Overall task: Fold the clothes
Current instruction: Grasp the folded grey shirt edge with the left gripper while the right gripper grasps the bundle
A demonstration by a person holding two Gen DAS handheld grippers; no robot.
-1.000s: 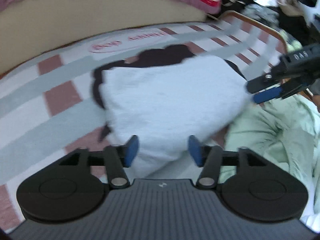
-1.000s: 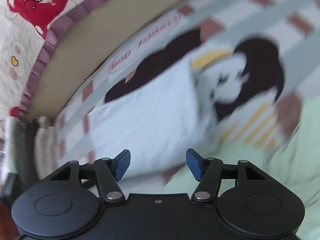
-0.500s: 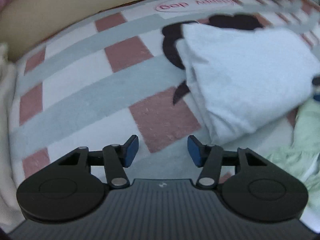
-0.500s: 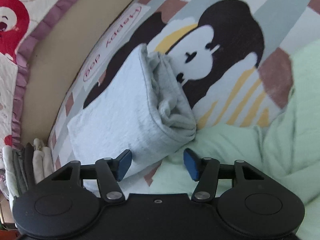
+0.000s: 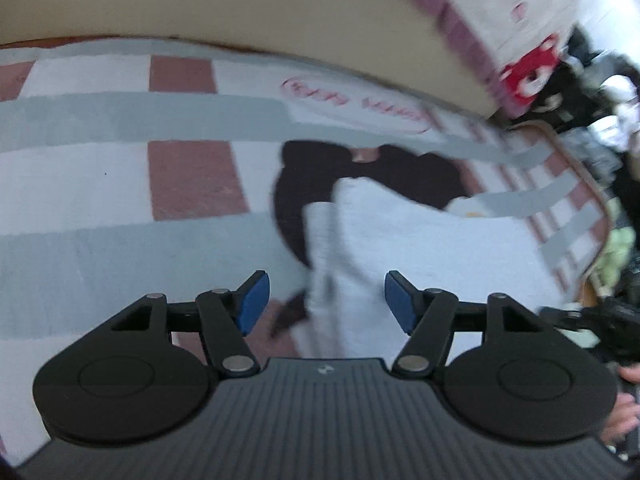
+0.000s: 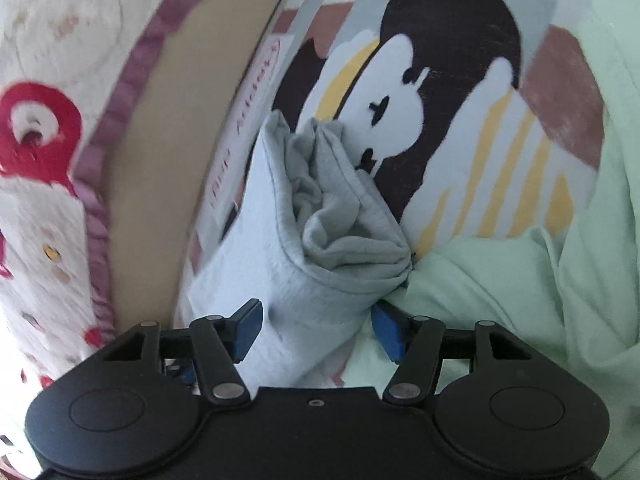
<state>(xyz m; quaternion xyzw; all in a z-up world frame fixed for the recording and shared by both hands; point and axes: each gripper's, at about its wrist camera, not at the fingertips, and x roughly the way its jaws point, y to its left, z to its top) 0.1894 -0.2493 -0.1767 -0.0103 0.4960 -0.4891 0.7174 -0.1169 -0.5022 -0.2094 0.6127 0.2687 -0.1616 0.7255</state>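
The folded pale grey garment [image 6: 320, 248] lies on a checked blanket [image 5: 120, 184] printed with a dark-haired cartoon figure [image 6: 420, 96], covering part of that figure. Its open end, with bunched layers showing, faces the right wrist camera; in the left wrist view it is a blurred pale block [image 5: 400, 248]. A mint-green garment [image 6: 540, 280] lies crumpled just beside it, touching its near corner. Beyond the blanket's far edge runs a beige strip [image 5: 240, 4], then a white quilt with red bears and a purple border [image 6: 48, 160].

The left tool [image 5: 325, 300] hovers over the grey garment's near end, its jaws opening, the blue pads clear of the cloth. The right tool [image 6: 316, 326] stands wide astride the garment's near corner; the pads do not visibly press it.
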